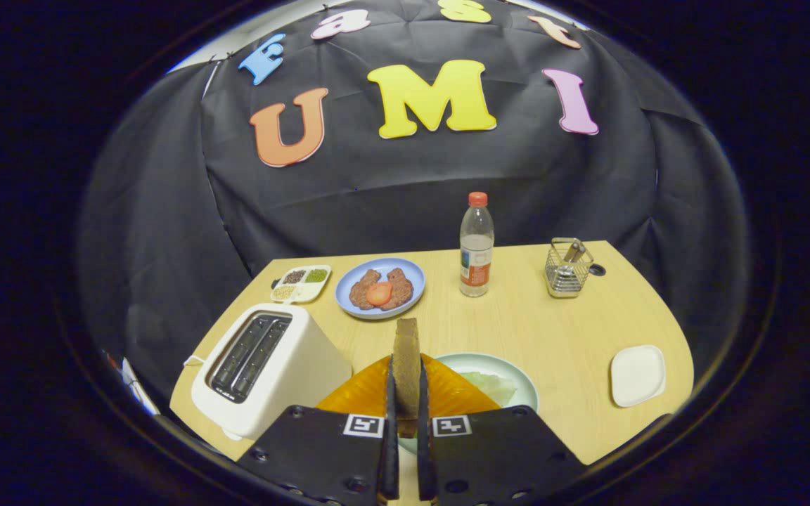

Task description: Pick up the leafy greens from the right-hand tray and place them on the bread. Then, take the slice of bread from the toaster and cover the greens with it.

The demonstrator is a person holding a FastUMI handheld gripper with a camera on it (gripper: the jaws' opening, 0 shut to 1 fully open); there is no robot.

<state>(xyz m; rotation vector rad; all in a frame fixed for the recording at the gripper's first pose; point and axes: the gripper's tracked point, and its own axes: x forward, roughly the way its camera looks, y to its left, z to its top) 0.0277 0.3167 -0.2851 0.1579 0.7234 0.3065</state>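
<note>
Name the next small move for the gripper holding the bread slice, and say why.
Probably lower the bread slice toward the pale green plate just ahead and lay it flat. The gripper grips it upright between both fingers, the toaster slots look empty, and the leafy greens already lie on that plate, not yet covered.

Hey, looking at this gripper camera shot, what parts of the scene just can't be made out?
- Pale green plate: its near part is hidden behind the bread slice and the gripper, whose fingers clamp the slice.
- Bottom bread under the leafy greens: cannot be made out; the held slice and the orange piece cover that area.
- Toaster slots: too dark to see inside.
- Divided dish: contents too small to identify.
- Wire holder: contents unclear.
</note>
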